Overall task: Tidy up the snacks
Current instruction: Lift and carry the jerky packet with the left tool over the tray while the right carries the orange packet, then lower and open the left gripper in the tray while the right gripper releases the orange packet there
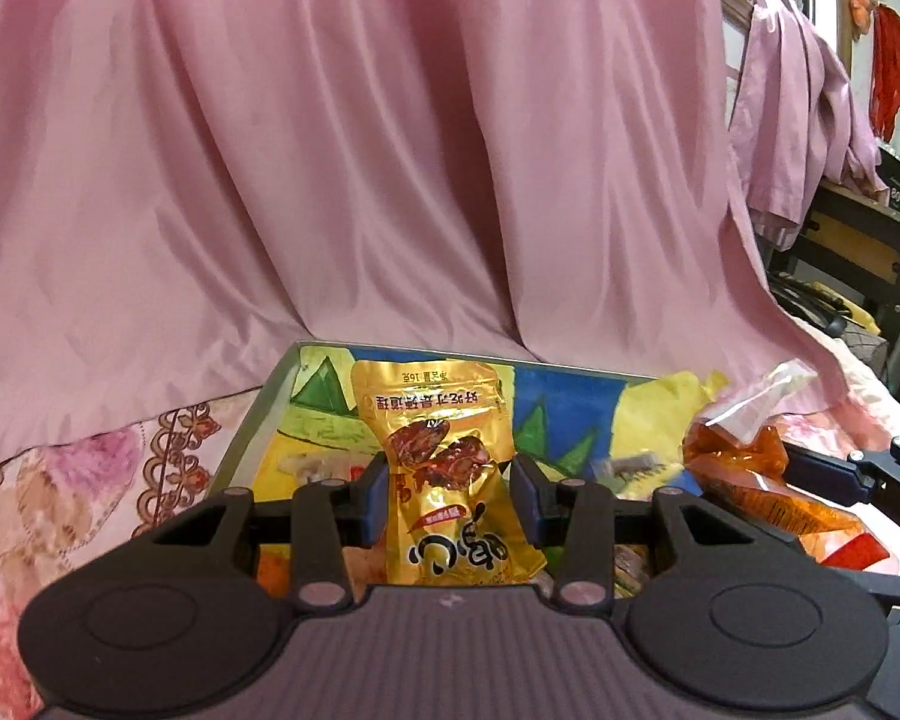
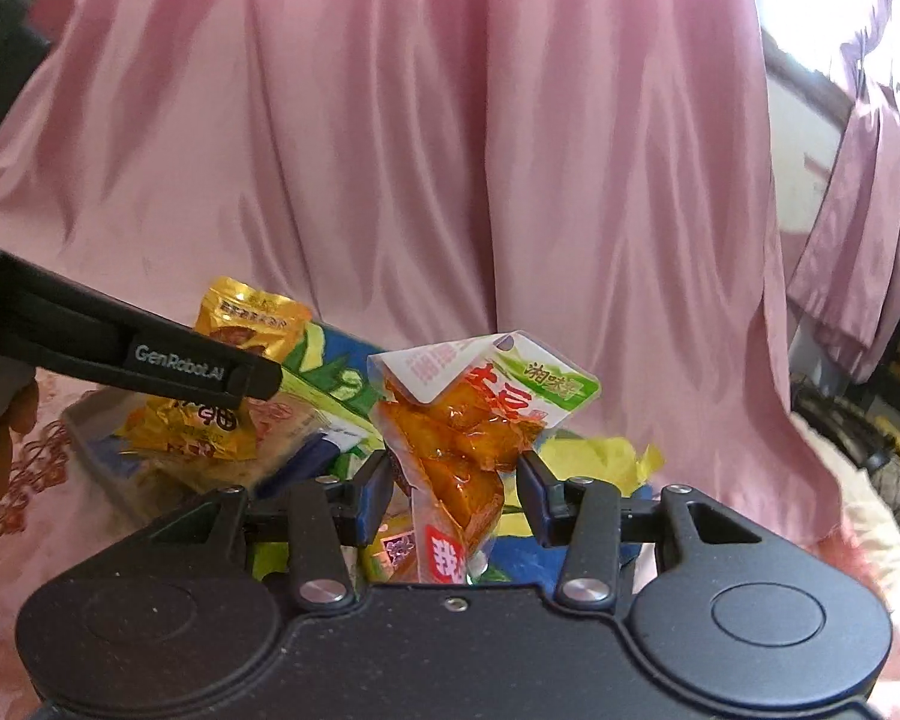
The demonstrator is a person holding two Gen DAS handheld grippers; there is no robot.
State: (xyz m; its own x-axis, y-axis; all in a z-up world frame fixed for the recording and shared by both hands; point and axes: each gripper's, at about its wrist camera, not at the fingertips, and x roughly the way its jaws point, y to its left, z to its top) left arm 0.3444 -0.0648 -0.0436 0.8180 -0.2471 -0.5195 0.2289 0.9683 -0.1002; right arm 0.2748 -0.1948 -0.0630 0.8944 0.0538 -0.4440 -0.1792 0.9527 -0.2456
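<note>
Fingers of the left gripper (image 1: 450,498) stand on either side of a gold snack packet (image 1: 450,474), blue pads (image 1: 377,495) against its edges and pinching it; the packet stands upright between them, printed side toward the camera, text inverted. Fingers of the right gripper (image 2: 453,492) likewise close on an orange snack packet (image 2: 462,444) with a green and white top flap, which is folded over and tilted; the left pad (image 2: 378,495) touches the packet, and the right pad appears to touch its edge.

Both packets are held above a shallow box (image 1: 273,402) with a grey rim and a bright printed lining of blue, yellow and green. Other small packets lie in the box beneath the grippers; they are too obscured to identify. In the right wrist view, the left gripper's arm crosses in from the left, carrying the gold packet just beside the orange one.

Box rests on a floral cloth (image 1: 60,480). Behind it hangs a pink curtain (image 1: 360,150), filling most of both views.
</note>
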